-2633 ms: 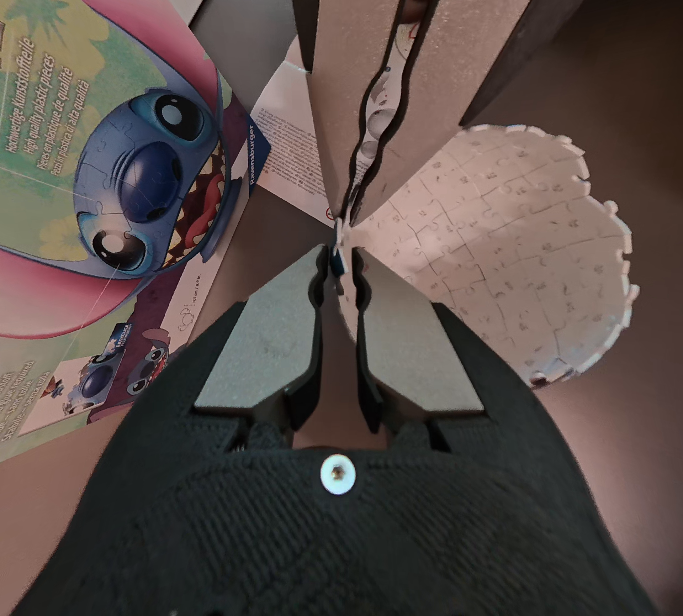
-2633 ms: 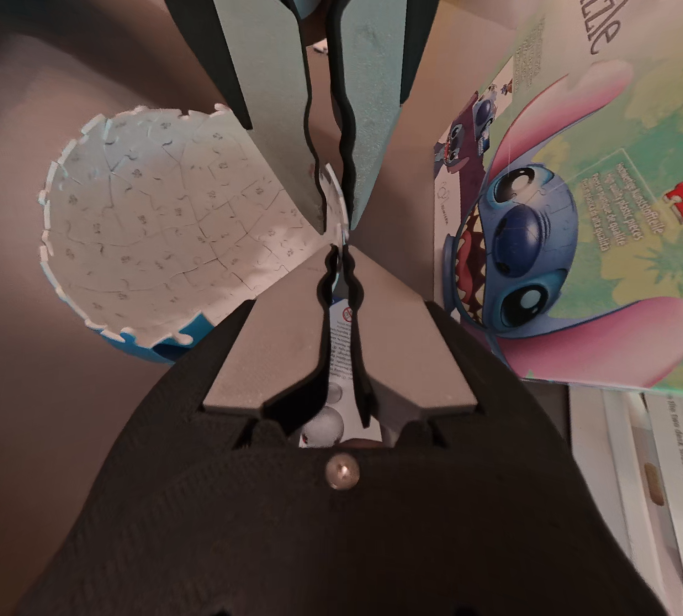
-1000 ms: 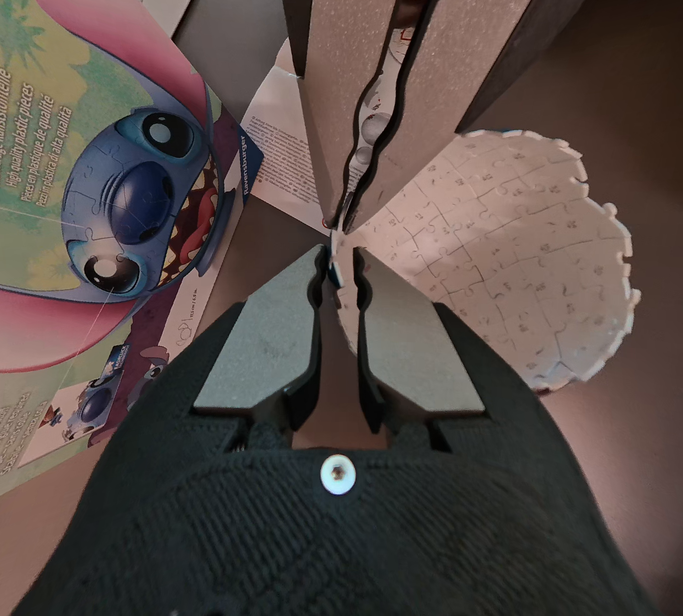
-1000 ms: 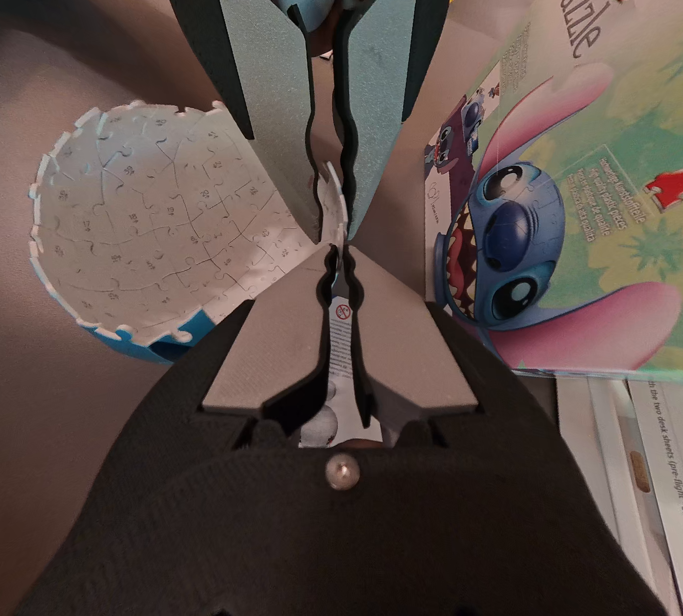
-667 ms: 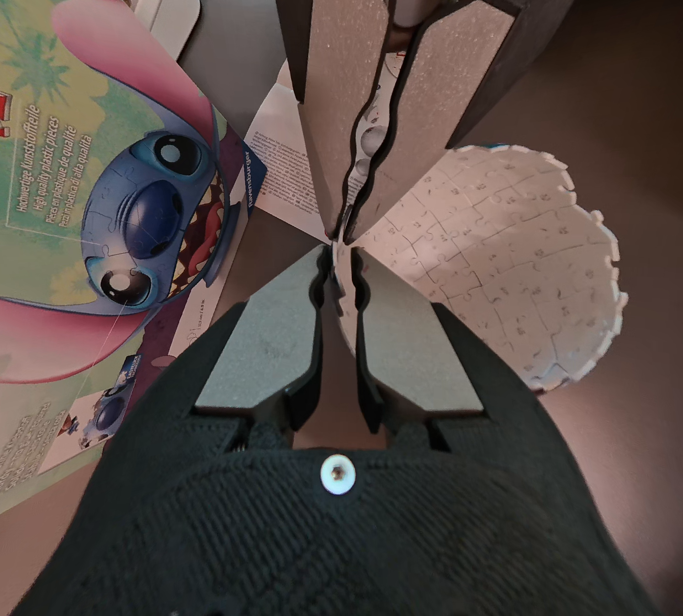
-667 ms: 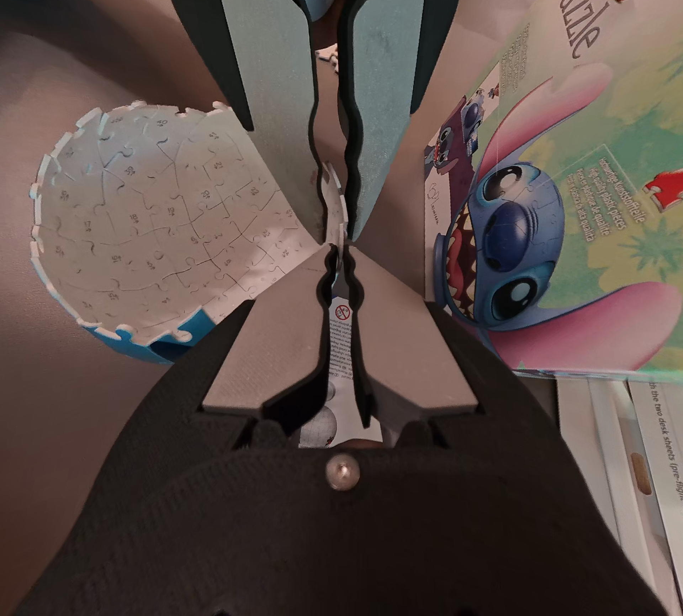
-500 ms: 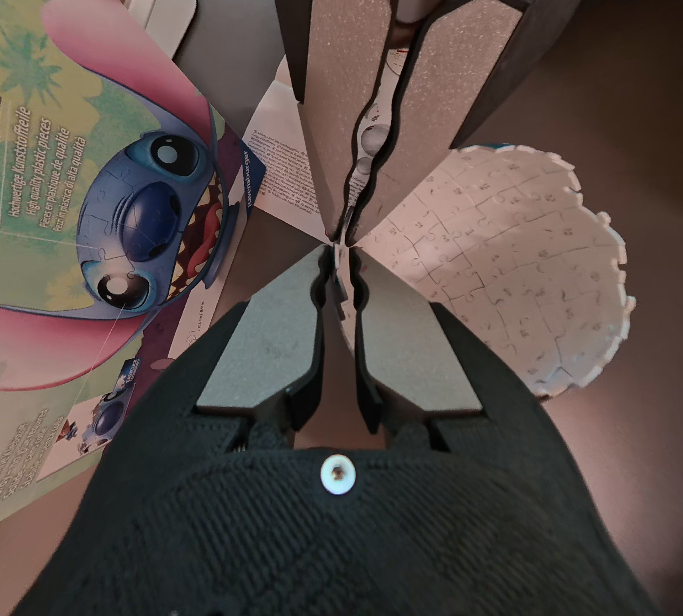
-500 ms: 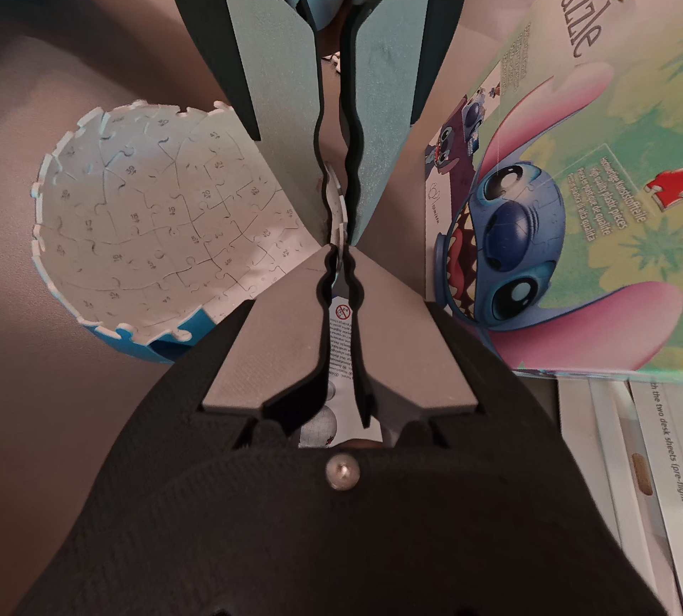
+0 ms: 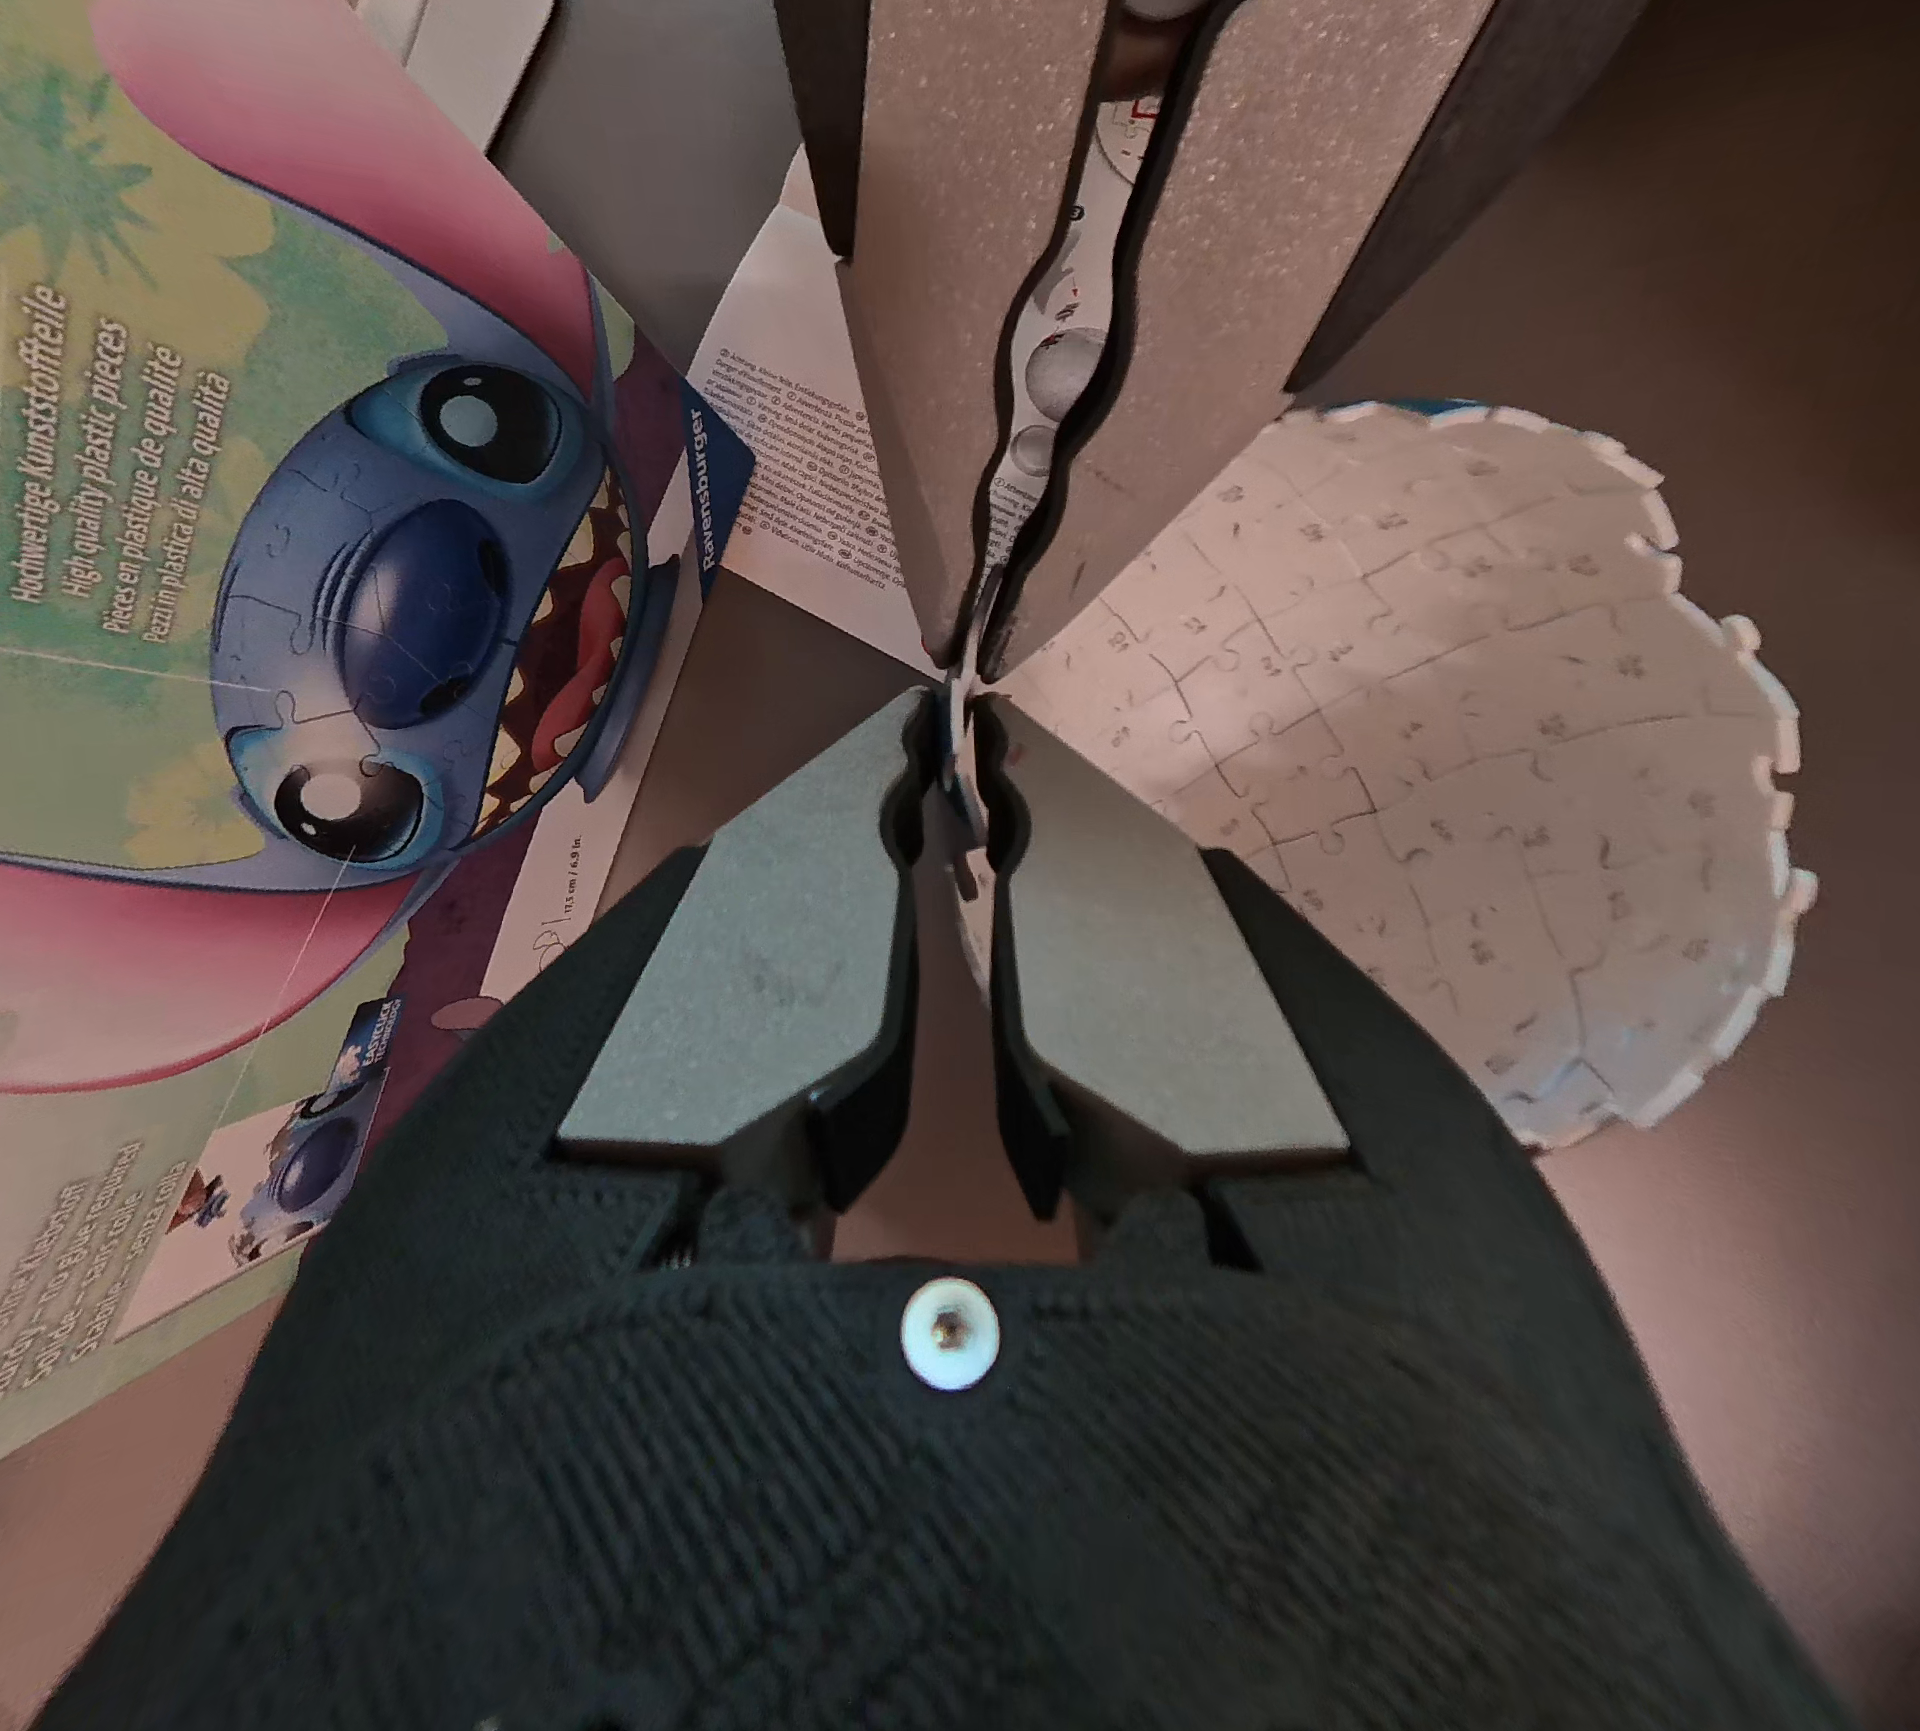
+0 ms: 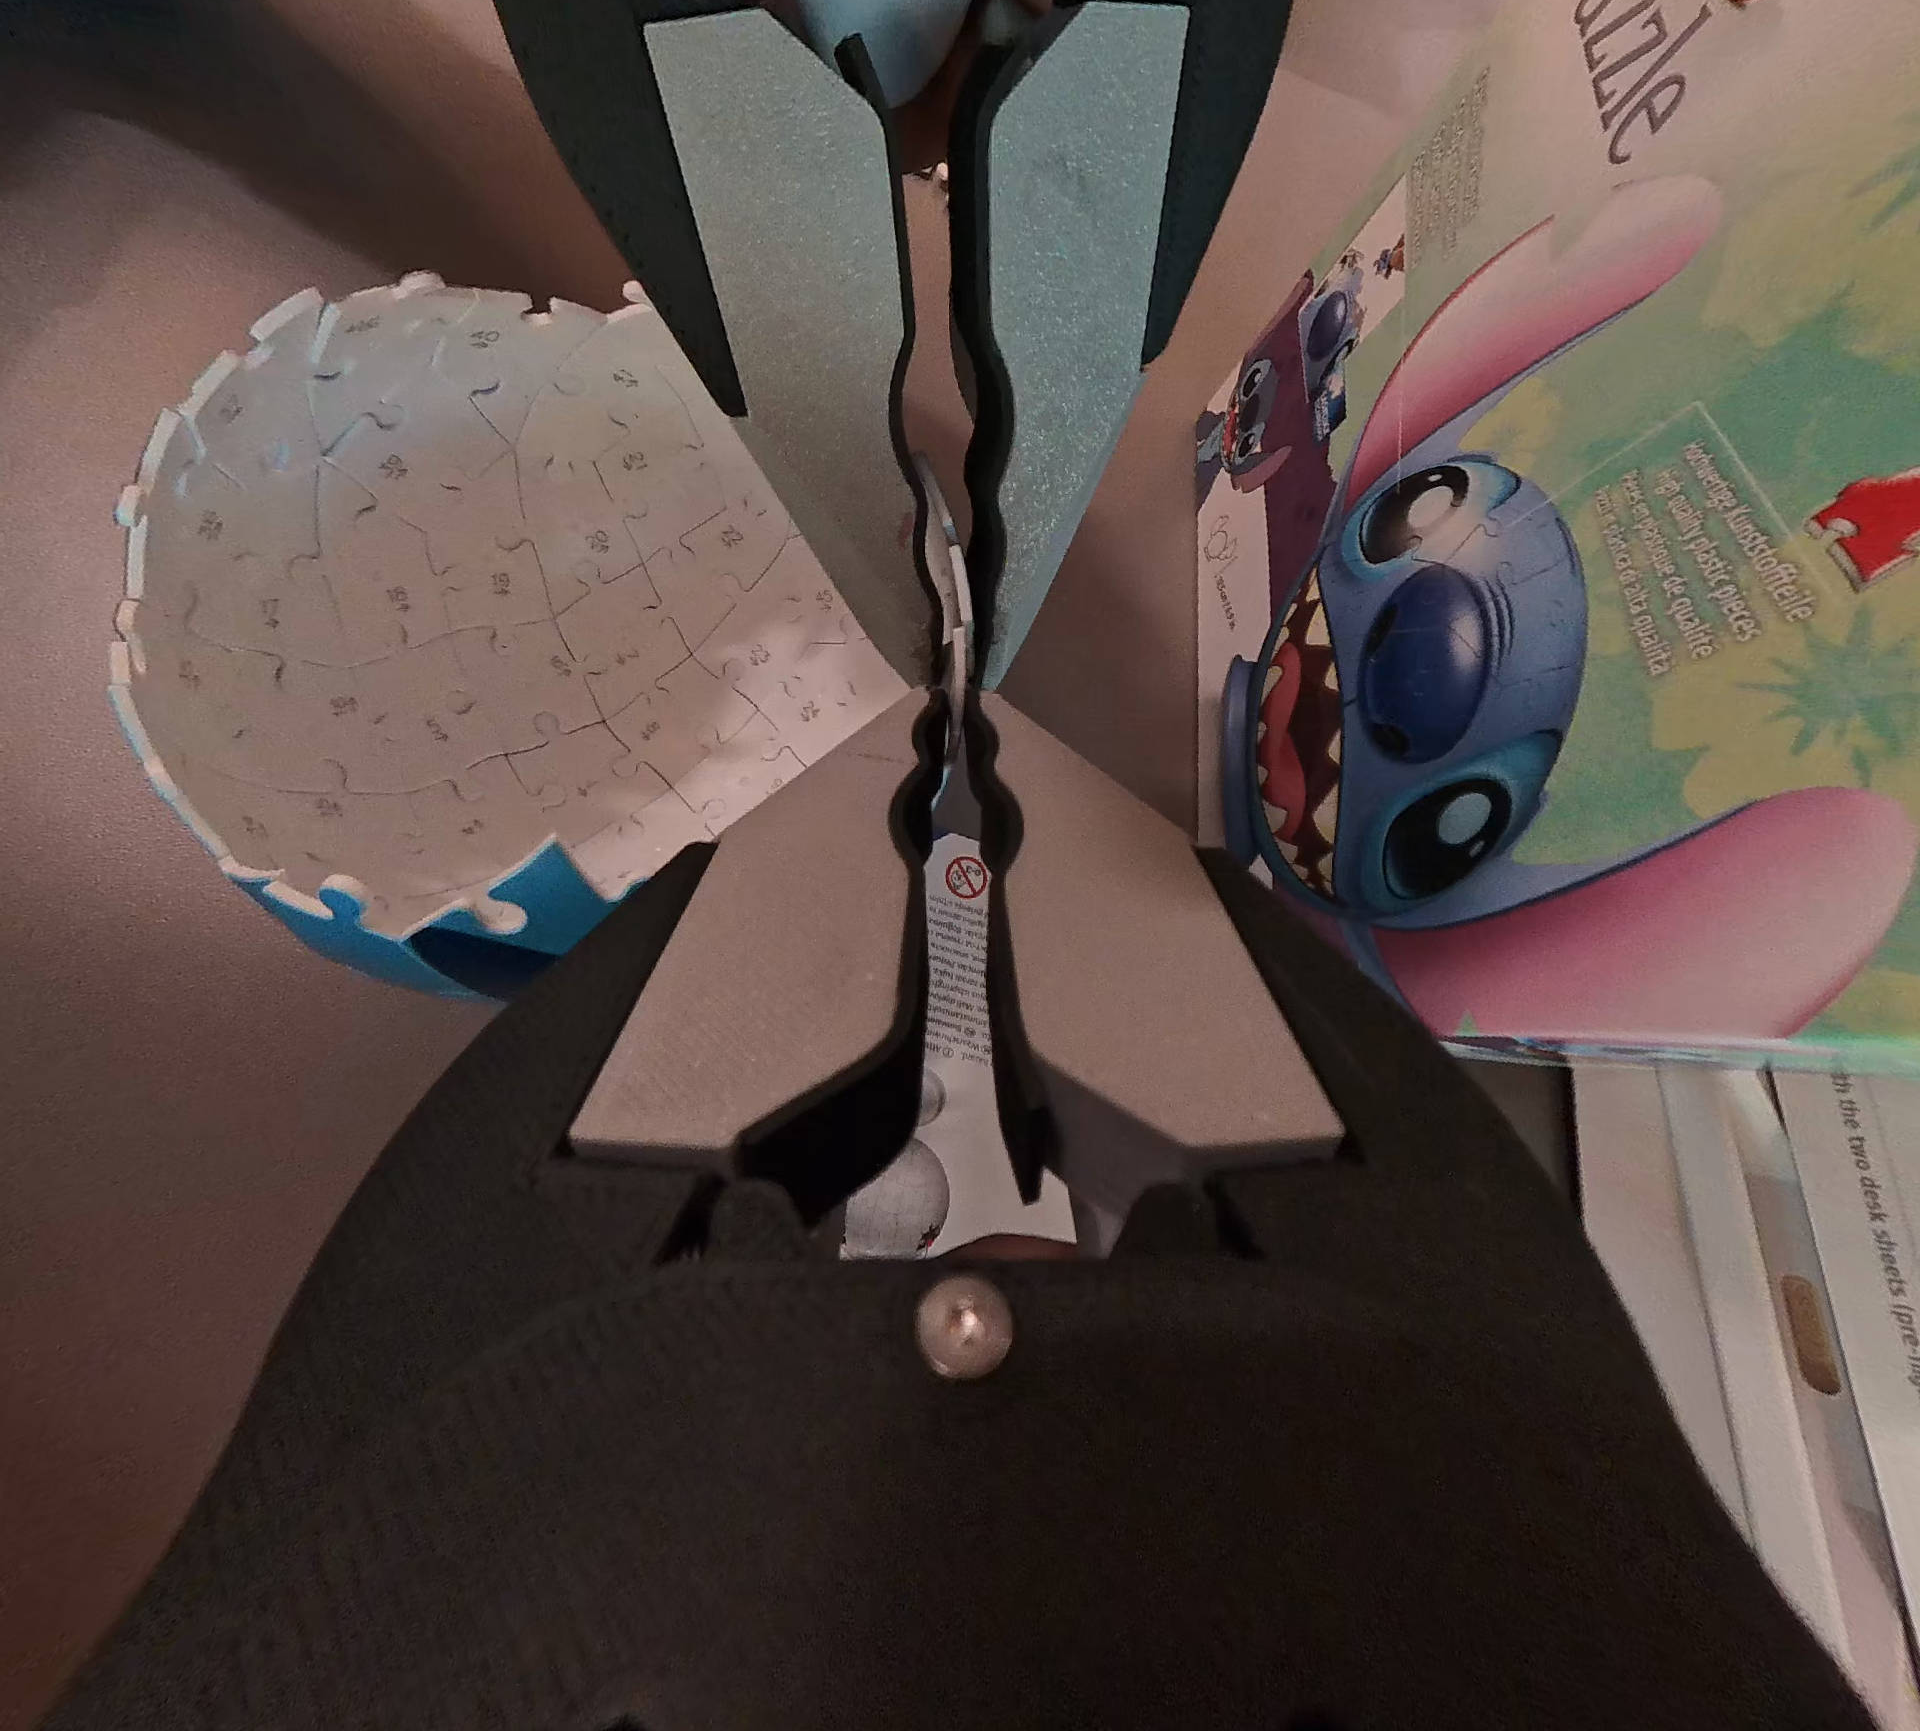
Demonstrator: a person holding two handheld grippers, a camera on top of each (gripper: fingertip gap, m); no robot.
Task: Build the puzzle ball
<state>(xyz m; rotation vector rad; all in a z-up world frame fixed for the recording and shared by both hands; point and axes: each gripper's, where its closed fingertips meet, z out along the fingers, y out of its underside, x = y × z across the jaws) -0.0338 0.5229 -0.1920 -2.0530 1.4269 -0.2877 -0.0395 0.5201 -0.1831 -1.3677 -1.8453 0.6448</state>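
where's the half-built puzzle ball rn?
The half-built puzzle ball is right of centre in the left wrist view and left in the right wrist view, open side to the cameras, its near rim between the left gripper and right gripper tips.

The half-built ball (image 9: 1455,746) has tilted slightly upward.

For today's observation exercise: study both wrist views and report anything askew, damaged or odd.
Nothing looks damaged or spilled. The half-built puzzle ball lies tipped on its side, its jagged rim unfinished. The left gripper and right gripper meet tip to tip, both shut on the same rim piece. The puzzle box overlaps a printed leaflet.
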